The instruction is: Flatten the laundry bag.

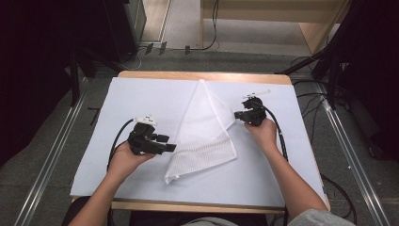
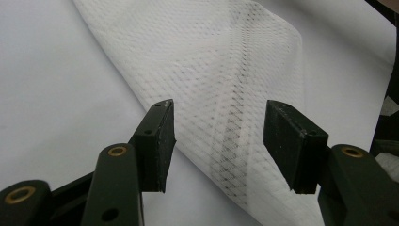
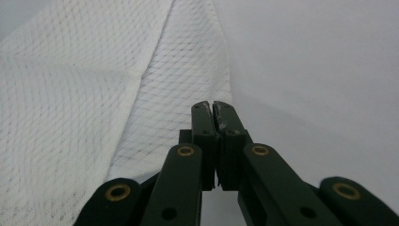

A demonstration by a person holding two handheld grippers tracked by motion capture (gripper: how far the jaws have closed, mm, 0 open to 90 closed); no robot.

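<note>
Two tools are held over a surface covered with a white sheet, seen in the middle of the high view. A white mesh cloth, folded into a rough triangle, is laid at the centre of that frame, its point toward the top and its broad end toward the bottom.

The left tool is held at the left of centre in the high view, at the cloth's left edge. In the left gripper view, the left tool is seen with its jaws spread wide, nothing between them, and the cloth lies beyond and beneath them.

The right tool is held at the right of centre in the high view, at the cloth's right edge. In the right gripper view, the right tool is seen with its jaws pressed together, the folded edge of the cloth just beyond the tips. Whether any mesh is pinched between them cannot be told.
</note>
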